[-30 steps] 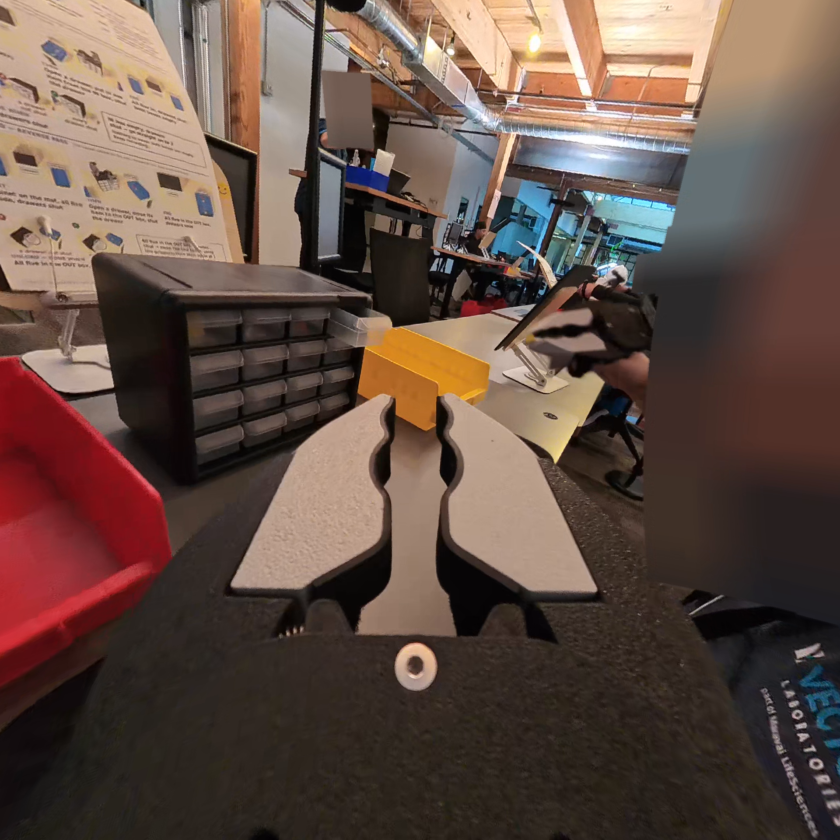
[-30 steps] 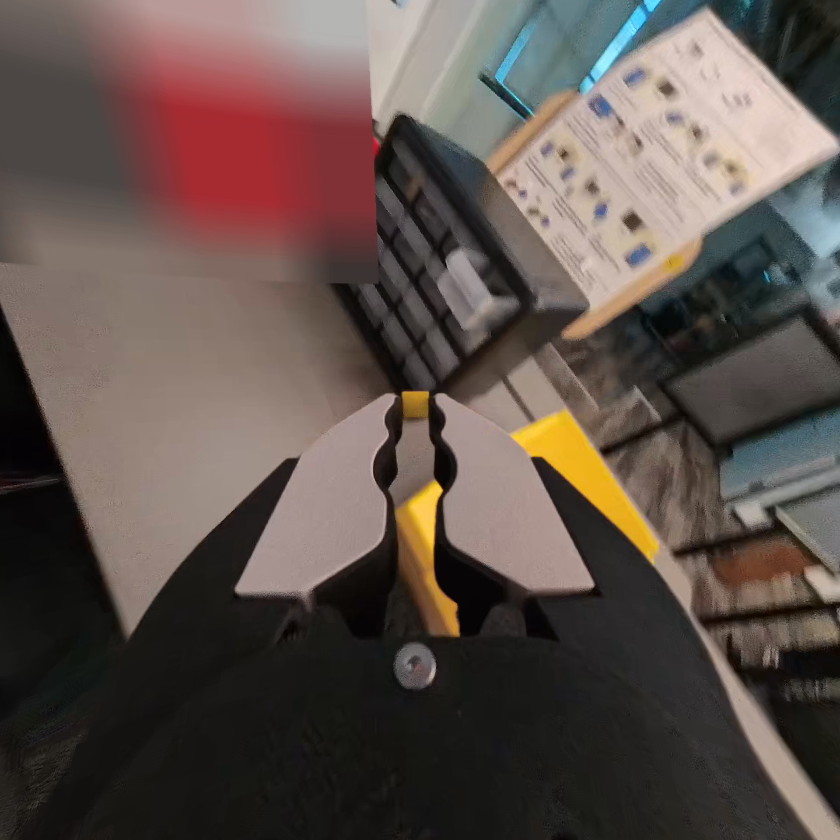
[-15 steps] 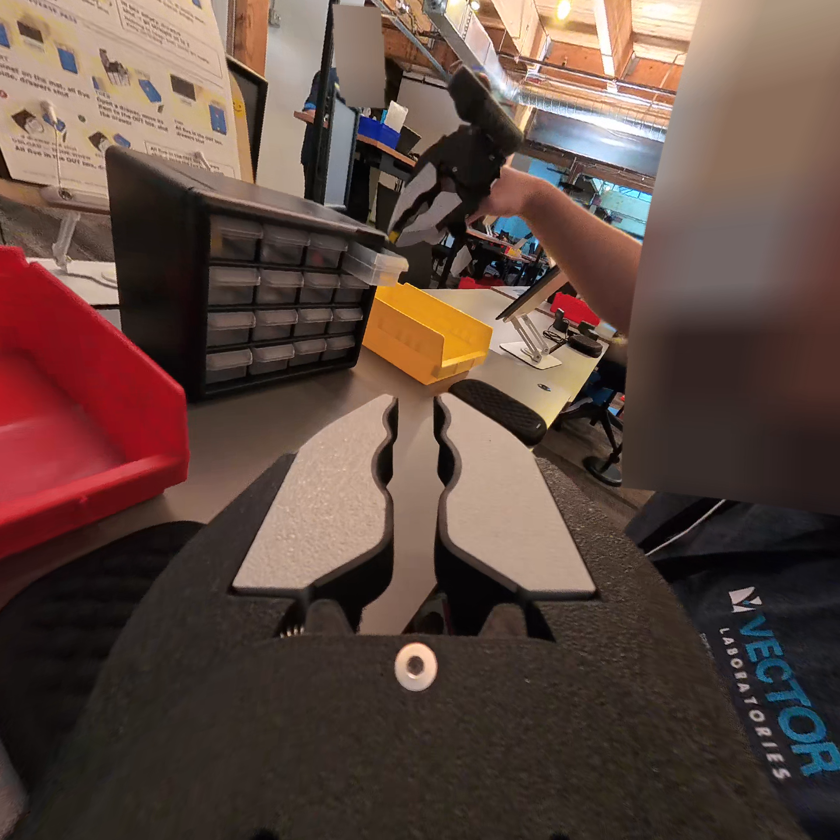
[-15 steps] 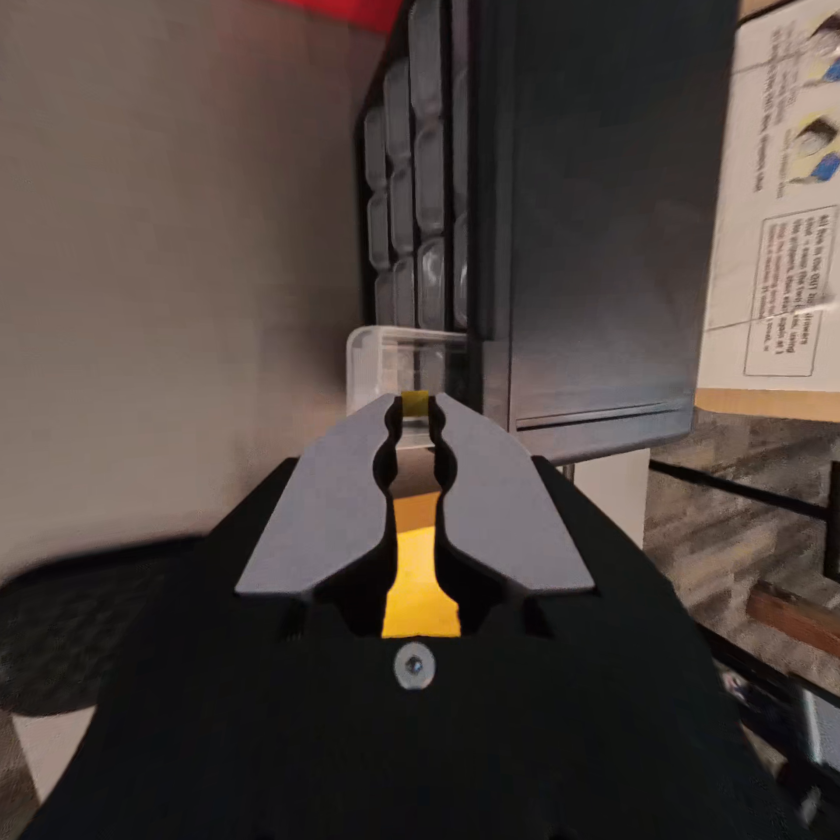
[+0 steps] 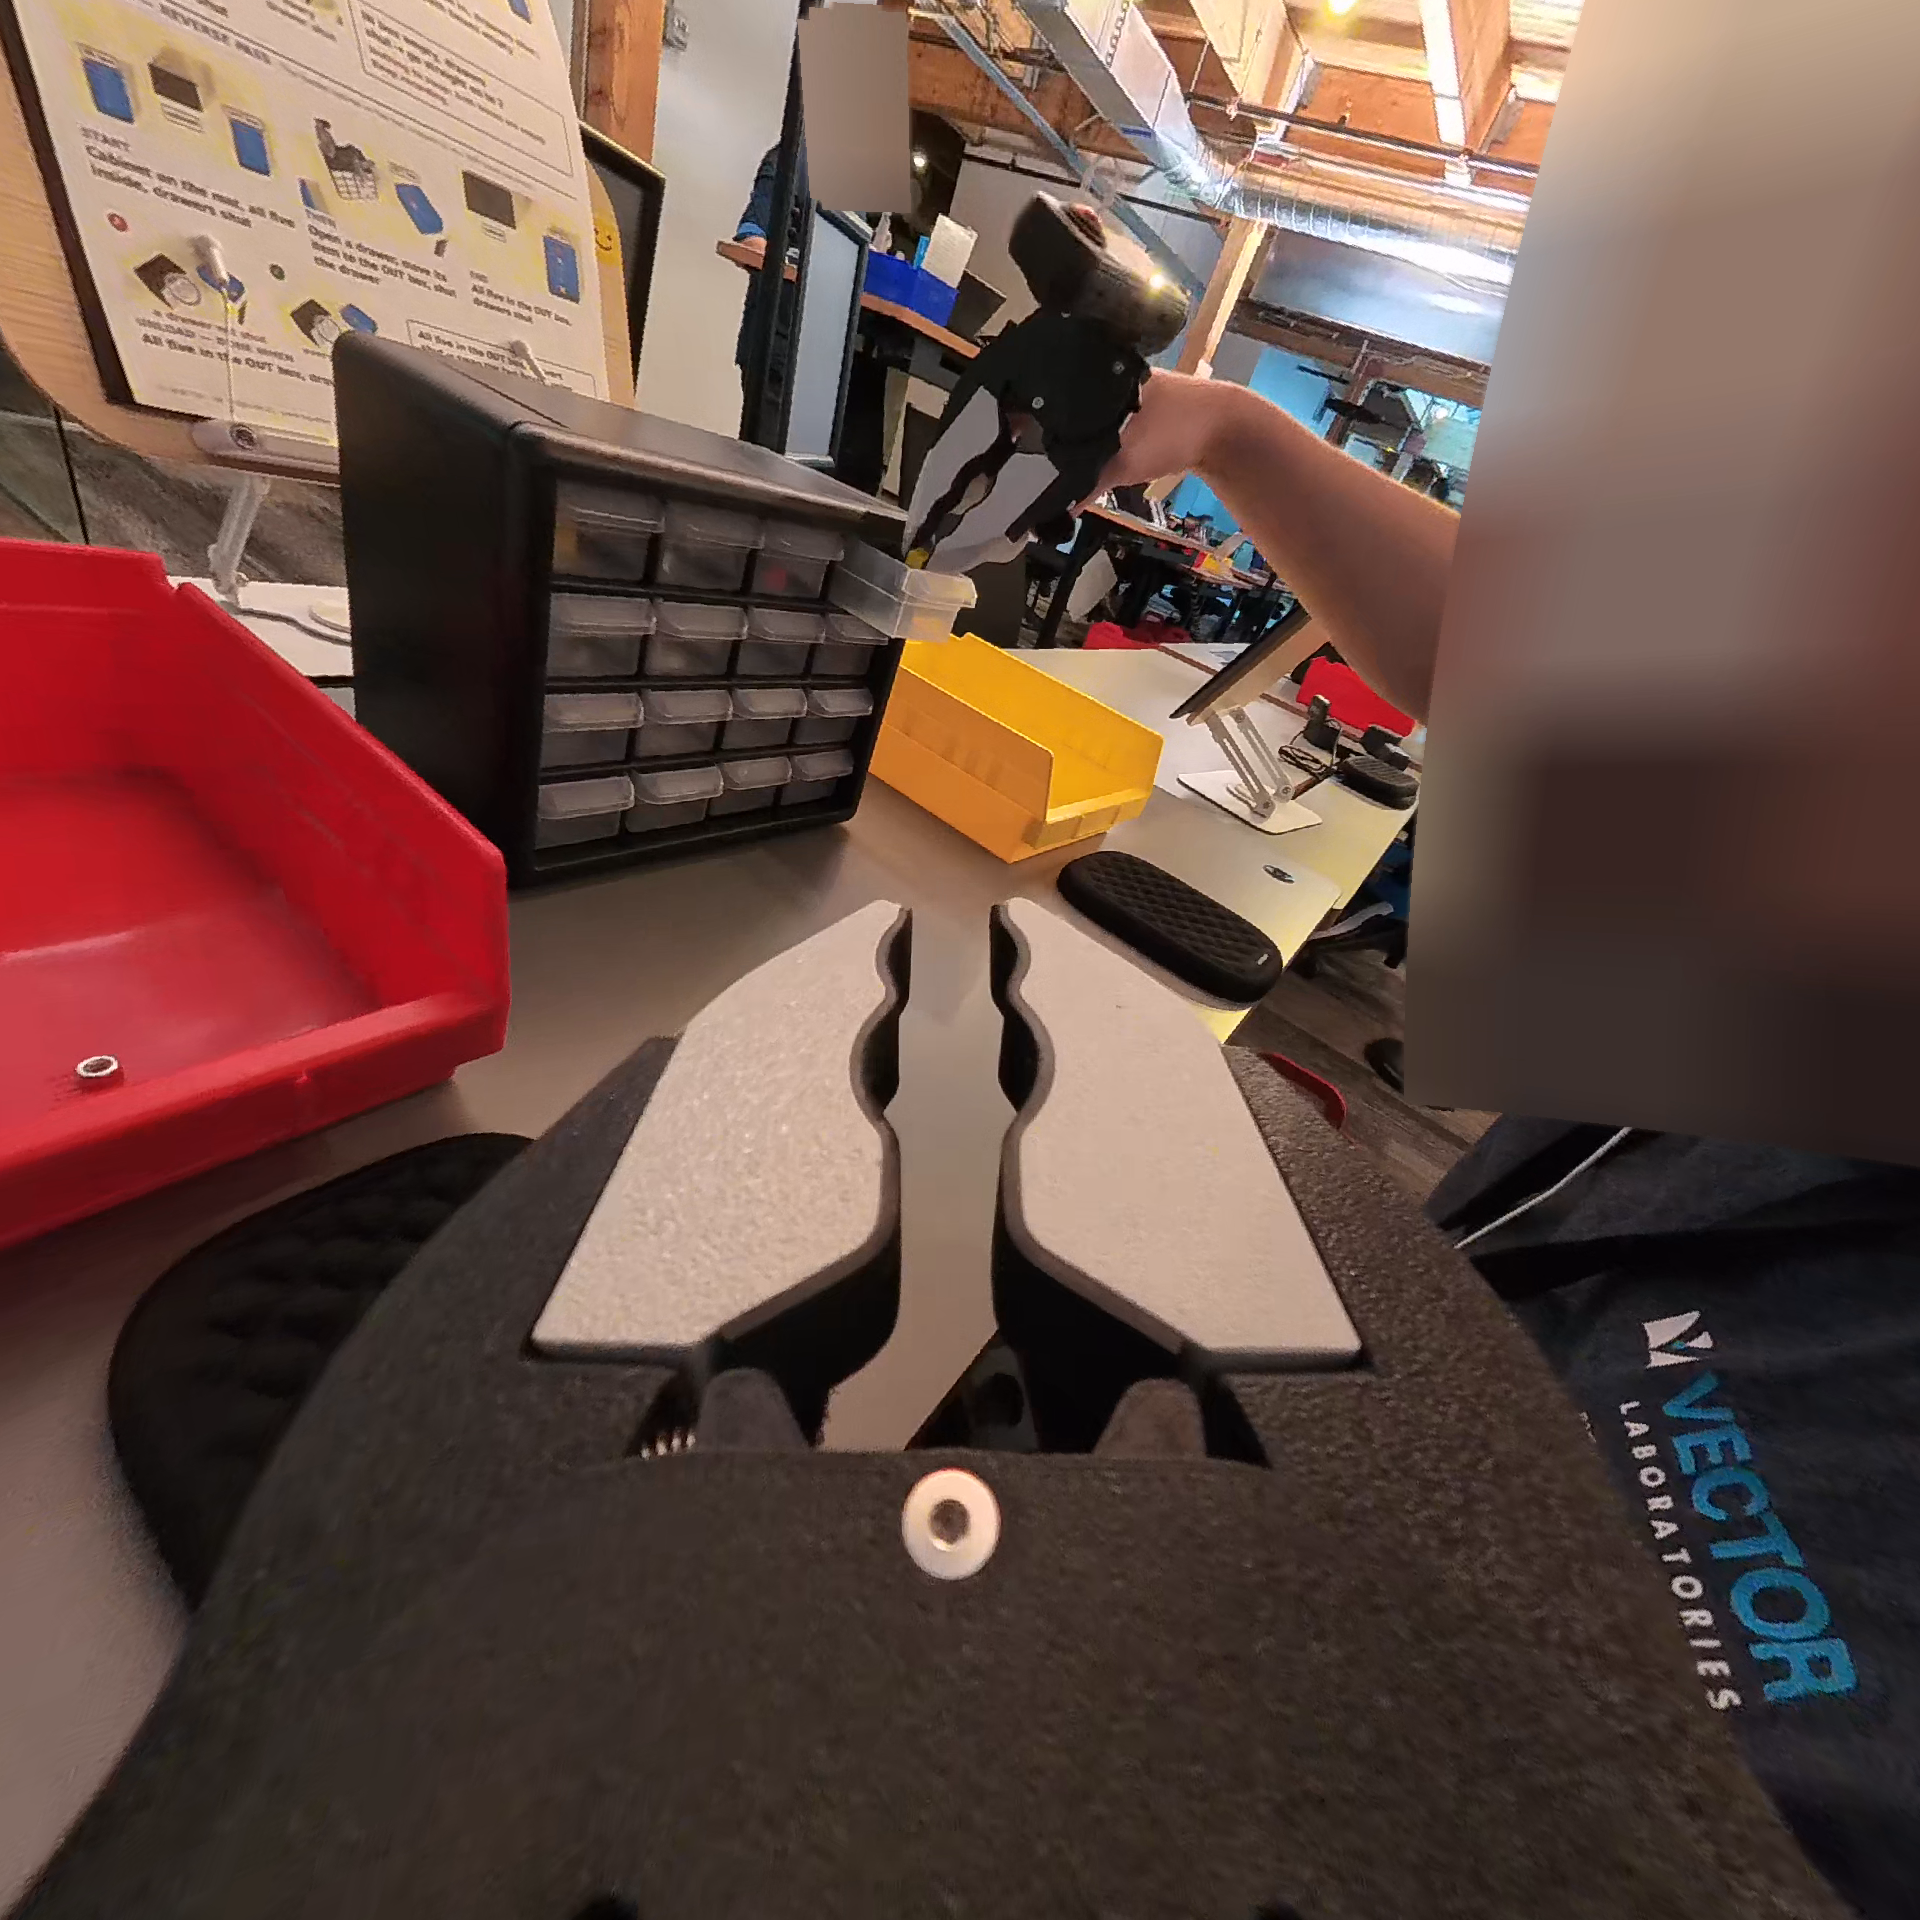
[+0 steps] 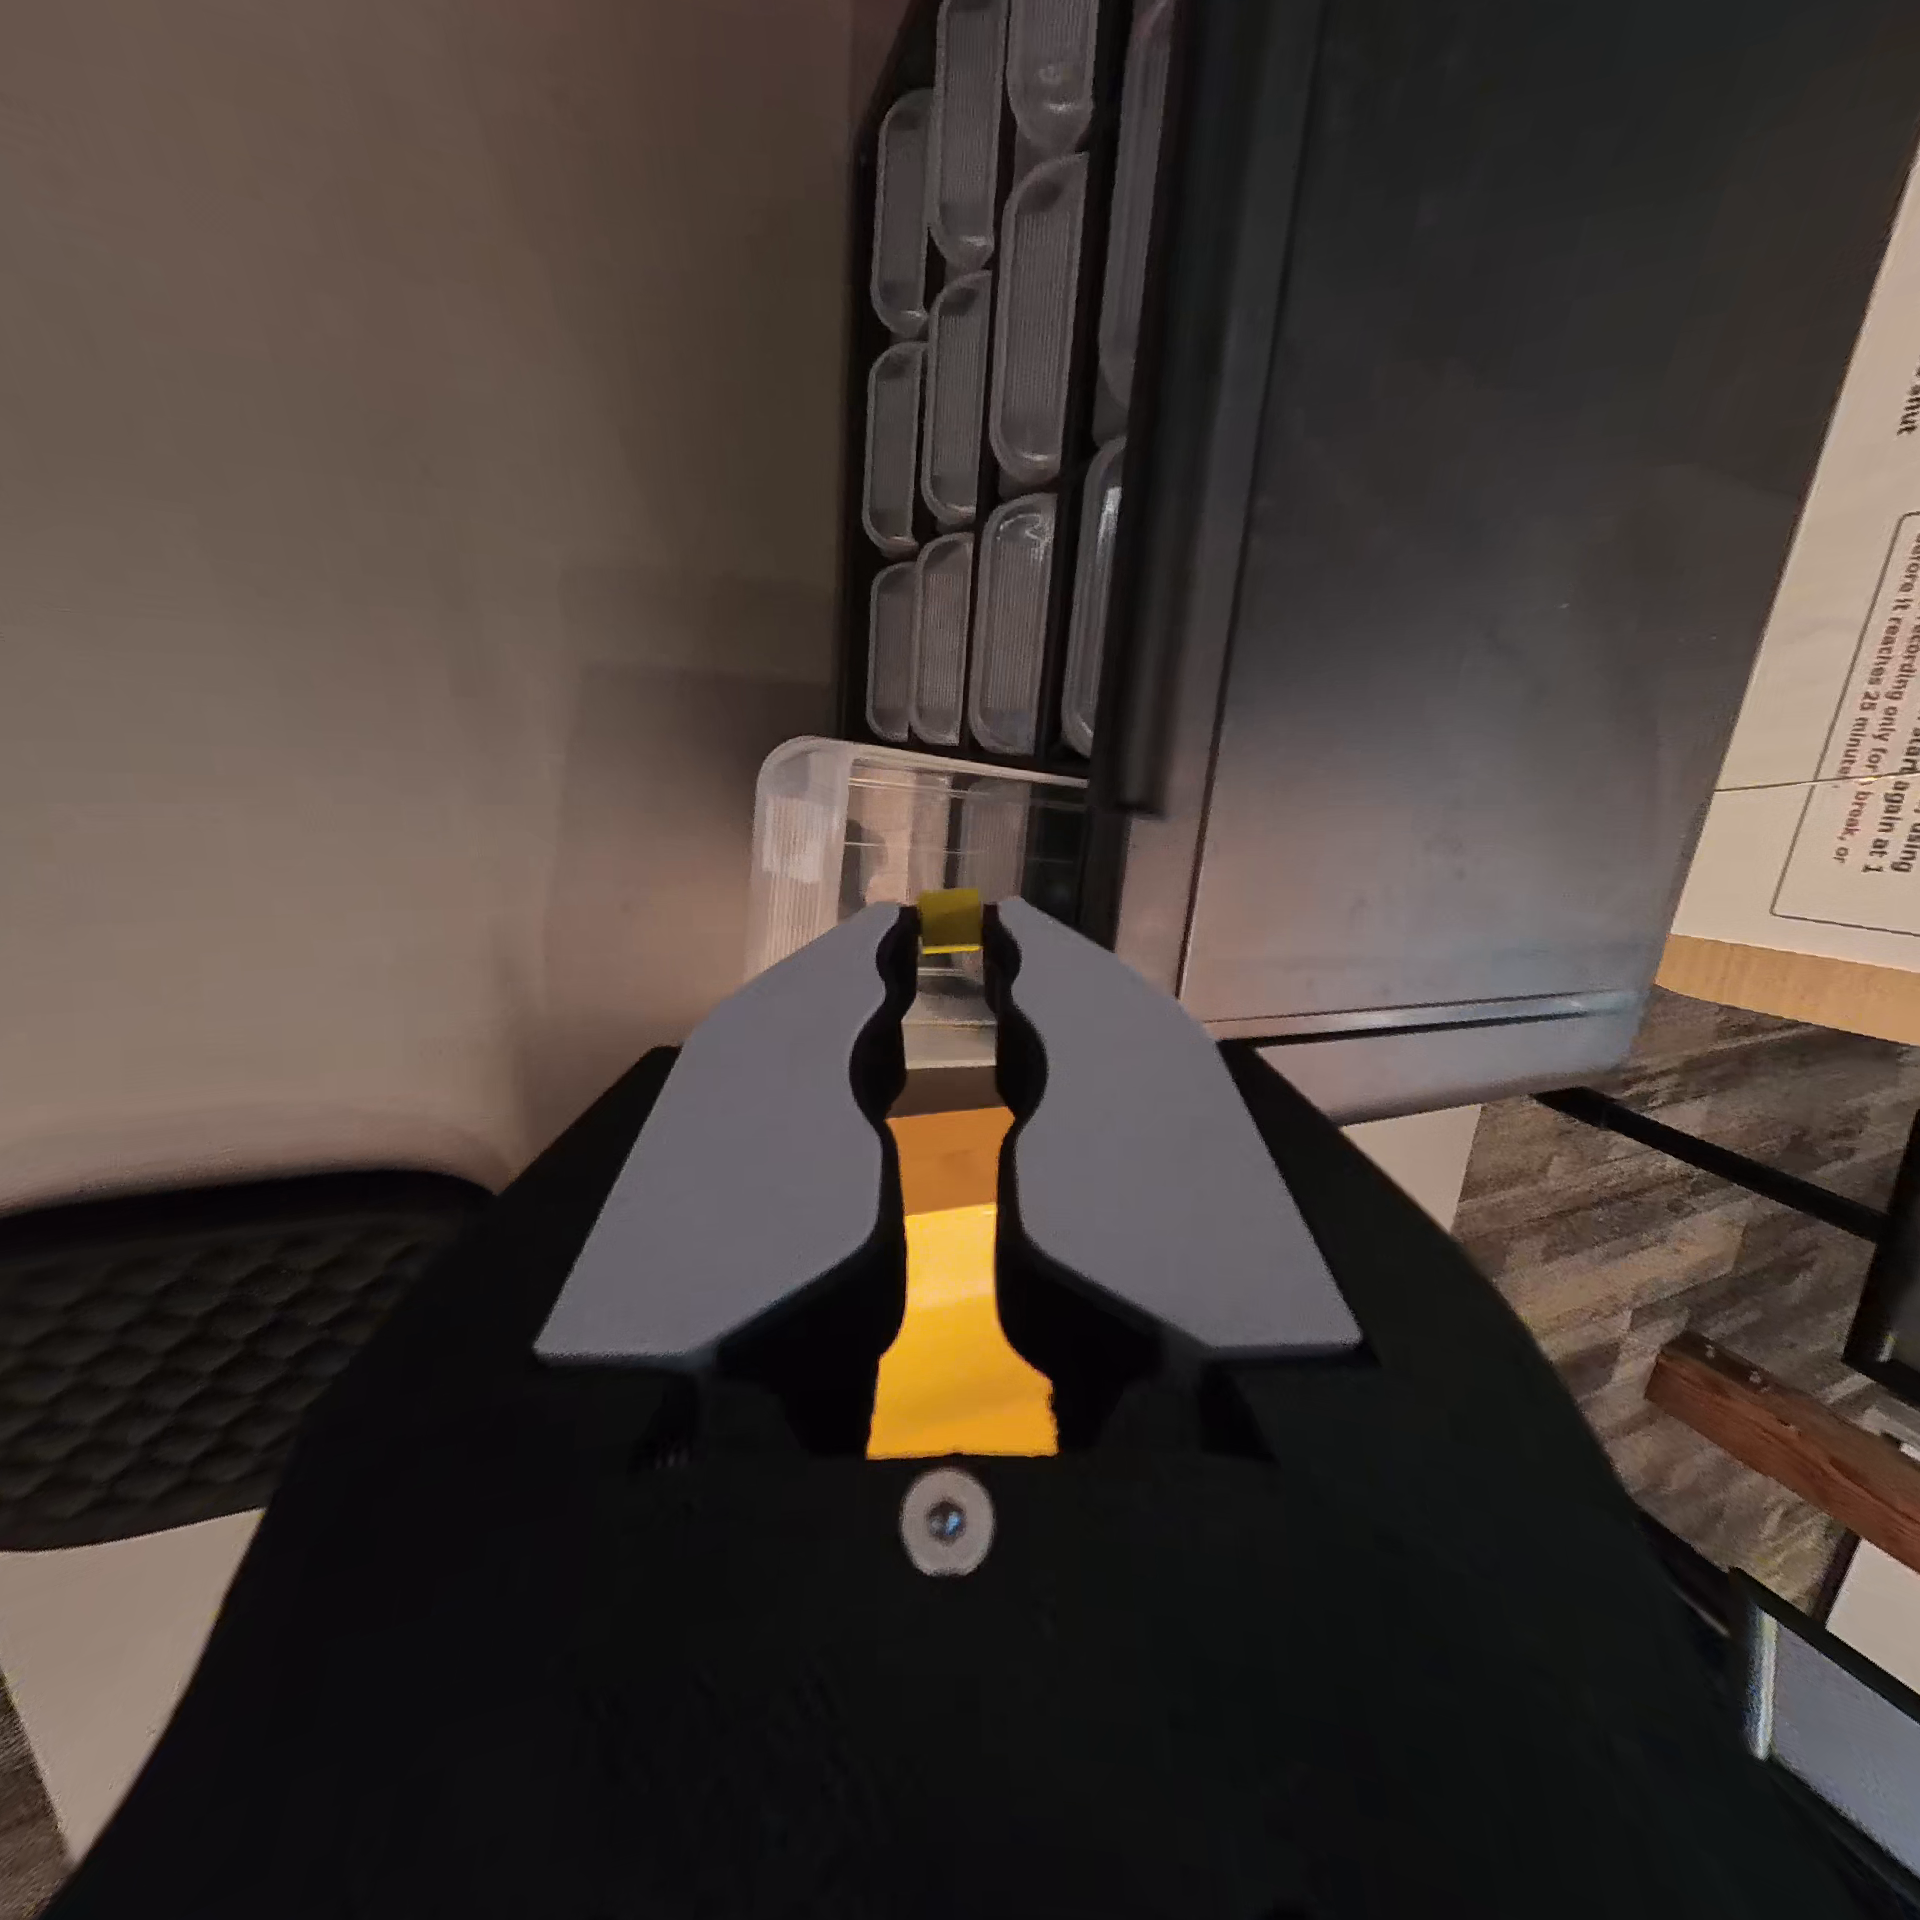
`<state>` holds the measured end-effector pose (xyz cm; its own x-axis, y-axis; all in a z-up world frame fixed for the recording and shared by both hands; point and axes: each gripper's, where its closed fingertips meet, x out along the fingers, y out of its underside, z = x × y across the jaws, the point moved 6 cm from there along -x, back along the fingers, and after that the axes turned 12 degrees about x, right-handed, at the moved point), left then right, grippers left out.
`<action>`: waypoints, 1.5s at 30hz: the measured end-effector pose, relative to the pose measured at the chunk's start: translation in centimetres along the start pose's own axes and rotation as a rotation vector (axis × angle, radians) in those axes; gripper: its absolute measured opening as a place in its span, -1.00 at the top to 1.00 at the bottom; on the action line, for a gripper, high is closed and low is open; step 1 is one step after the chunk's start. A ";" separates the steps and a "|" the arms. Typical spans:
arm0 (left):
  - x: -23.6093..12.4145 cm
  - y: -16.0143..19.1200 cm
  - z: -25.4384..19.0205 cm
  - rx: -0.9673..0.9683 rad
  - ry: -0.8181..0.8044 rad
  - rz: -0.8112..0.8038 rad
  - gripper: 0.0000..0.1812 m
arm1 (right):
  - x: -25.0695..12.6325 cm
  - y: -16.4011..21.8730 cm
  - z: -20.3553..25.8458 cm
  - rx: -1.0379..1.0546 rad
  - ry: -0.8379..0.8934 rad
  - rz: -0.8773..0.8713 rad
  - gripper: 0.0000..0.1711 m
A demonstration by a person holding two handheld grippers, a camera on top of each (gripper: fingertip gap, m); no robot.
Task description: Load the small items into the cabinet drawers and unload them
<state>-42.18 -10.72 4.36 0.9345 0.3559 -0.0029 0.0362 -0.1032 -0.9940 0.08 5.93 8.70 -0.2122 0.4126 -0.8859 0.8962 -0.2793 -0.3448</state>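
The black drawer cabinet (image 5: 623, 644) stands on the table, its top right clear drawer (image 5: 902, 594) pulled out. My right gripper (image 6: 948, 925) is shut on a small yellow block (image 6: 950, 921) and holds it just above that open drawer (image 6: 831, 842); it also shows in the left wrist view (image 5: 935, 551), tips pointing down into the drawer. My left gripper (image 5: 948, 930) hangs low over the near table edge, its fingers a narrow gap apart with nothing between them.
A red bin (image 5: 208, 883) sits left of the cabinet with a small metal nut (image 5: 99, 1067) in it. A yellow bin (image 5: 1013, 748) sits right of the cabinet. Black pads (image 5: 1169, 923) lie on the table. An instruction board (image 5: 312, 177) stands behind. My hands' fingertips stand some 40 cm from each other.
My right gripper has swung from over the yellow bin up and over to the open top right drawer, carrying the yellow block. My left gripper has drawn back and down toward the near table edge.
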 end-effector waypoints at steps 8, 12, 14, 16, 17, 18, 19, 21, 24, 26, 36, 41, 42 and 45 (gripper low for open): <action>-0.2 0.0 -0.3 0.000 0.005 -0.001 0.85 | -1.7 -0.2 0.0 0.035 0.080 -0.118 0.82; -0.4 0.5 -0.1 -0.016 0.007 -0.025 0.86 | -3.3 0.2 2.7 0.045 0.349 -0.347 0.81; -0.4 0.7 0.3 -0.040 0.007 -0.030 0.86 | -3.2 0.8 4.8 -0.015 0.540 -0.434 0.83; -0.2 0.7 0.4 -0.054 0.017 -0.022 0.86 | -2.4 1.4 6.6 -0.080 0.724 -0.495 0.94; -0.1 0.7 0.3 -0.051 0.024 -0.016 0.87 | -1.8 1.6 7.3 -0.116 0.786 -0.505 0.97; 0.0 0.5 0.1 -0.043 0.029 -0.011 0.87 | -1.1 1.7 7.8 -0.148 0.839 -0.499 0.98; 0.1 0.4 0.0 -0.035 0.035 -0.008 0.87 | -0.4 1.8 8.3 -0.170 0.878 -0.495 0.97; 0.1 0.2 -0.4 -0.027 0.046 -0.011 0.87 | 0.8 1.8 8.8 -0.218 0.951 -0.475 0.96; 0.0 0.2 -0.6 -0.034 0.044 -0.014 0.87 | 2.3 2.1 8.6 -0.284 1.072 -0.416 0.89; -0.2 0.3 -0.5 -0.043 0.036 -0.008 0.87 | 3.0 2.2 8.1 -0.288 1.111 -0.399 0.88; -0.3 0.8 0.2 -0.076 0.023 -0.003 0.88 | 4.4 2.1 4.3 -0.246 1.138 -0.341 0.98; -0.3 1.0 0.6 -0.082 0.014 0.006 0.89 | 5.4 2.1 2.7 -0.237 1.126 -0.306 0.98; -0.3 1.1 0.7 -0.083 0.011 0.008 0.89 | 5.5 2.1 2.6 -0.237 1.126 -0.305 0.98; -0.5 1.2 1.1 -0.086 0.003 0.009 0.89 | 5.8 2.2 3.1 -0.209 1.122 -0.334 0.95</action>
<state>-42.98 -9.97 3.02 0.9361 0.3515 -0.0116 0.0578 -0.1863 -0.9808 -0.37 5.05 1.83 -0.0813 0.9959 0.0406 0.9295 0.0905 -0.3576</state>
